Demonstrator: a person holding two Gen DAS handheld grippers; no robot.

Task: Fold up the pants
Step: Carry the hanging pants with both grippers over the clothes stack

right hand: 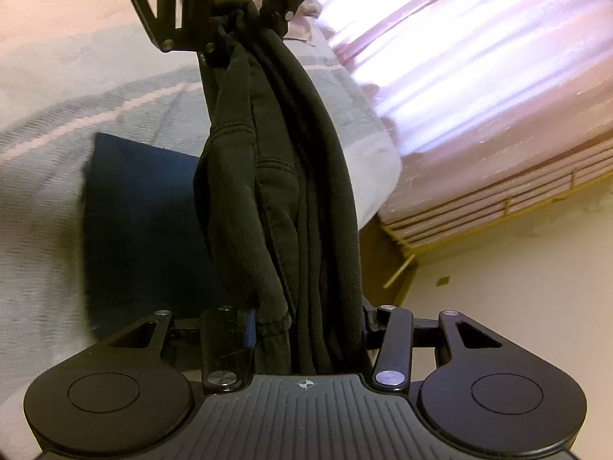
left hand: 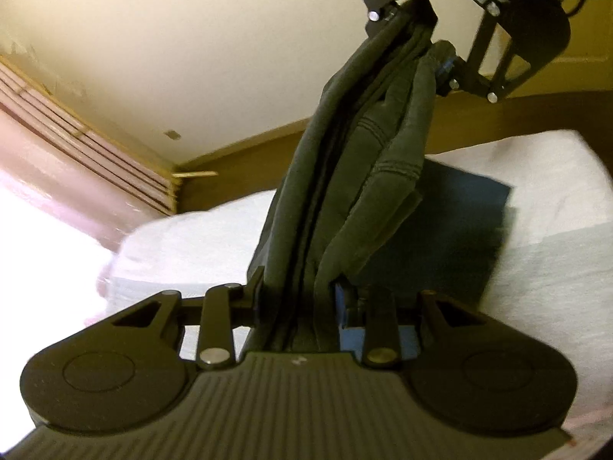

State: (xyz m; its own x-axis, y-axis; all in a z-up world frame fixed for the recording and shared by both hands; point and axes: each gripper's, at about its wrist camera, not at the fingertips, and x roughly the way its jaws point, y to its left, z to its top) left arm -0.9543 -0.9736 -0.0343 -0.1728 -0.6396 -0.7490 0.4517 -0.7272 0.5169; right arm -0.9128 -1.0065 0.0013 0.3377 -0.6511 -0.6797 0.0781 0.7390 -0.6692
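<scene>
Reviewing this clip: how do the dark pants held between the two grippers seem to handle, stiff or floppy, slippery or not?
Probably floppy: the pants bunch in folds between the left gripper and the right gripper. Thick seamed fabric suggests some weight. Likely not slippery.

Pants (left hand: 345,176) stretched in a bunched band between left gripper (left hand: 302,306) and right gripper (left hand: 421,34), one end clamped in each, raised above the bed (left hand: 544,237). Folded cloth (left hand: 459,222) flat on the bed beneath the band. Curtain (right hand: 479,69) beyond the bed's far edge.
</scene>
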